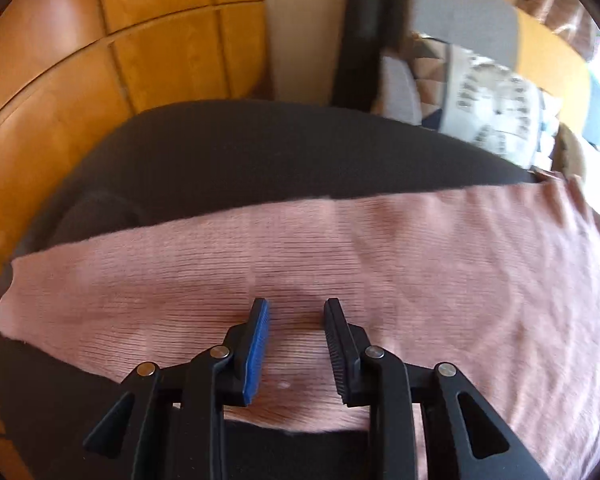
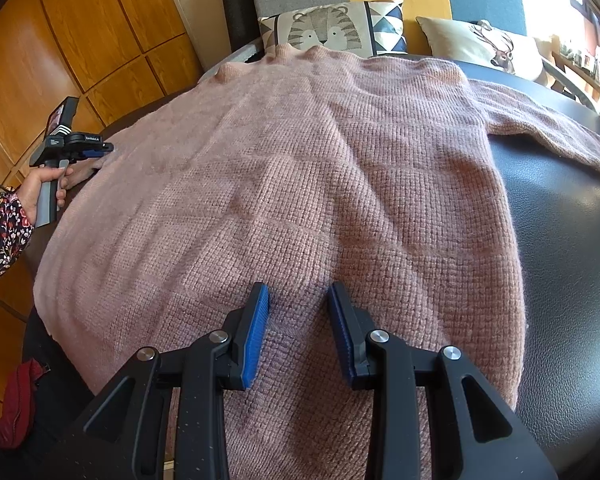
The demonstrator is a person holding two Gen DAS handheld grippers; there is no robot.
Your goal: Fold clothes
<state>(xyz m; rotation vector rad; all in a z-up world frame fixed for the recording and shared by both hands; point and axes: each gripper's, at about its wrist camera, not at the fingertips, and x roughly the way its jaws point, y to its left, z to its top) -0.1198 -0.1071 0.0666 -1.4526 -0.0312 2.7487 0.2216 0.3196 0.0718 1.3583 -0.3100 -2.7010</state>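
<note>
My left tongs (image 1: 296, 308) and right tongs (image 2: 298, 292) both gape apart over the pink ribbed knit sweater (image 2: 300, 168) spread on the dark leather surface (image 2: 560, 240); the left tool's label is unreadable.

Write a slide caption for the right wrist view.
Open right gripper hovers over a pink knitted sweater spread on a dark surface.

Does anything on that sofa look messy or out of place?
Nothing is damaged or spilled. The pink sweater lies mostly flat, but its collar end is rumpled against the tiger cushion, and one sleeve trails off sideways.
</note>
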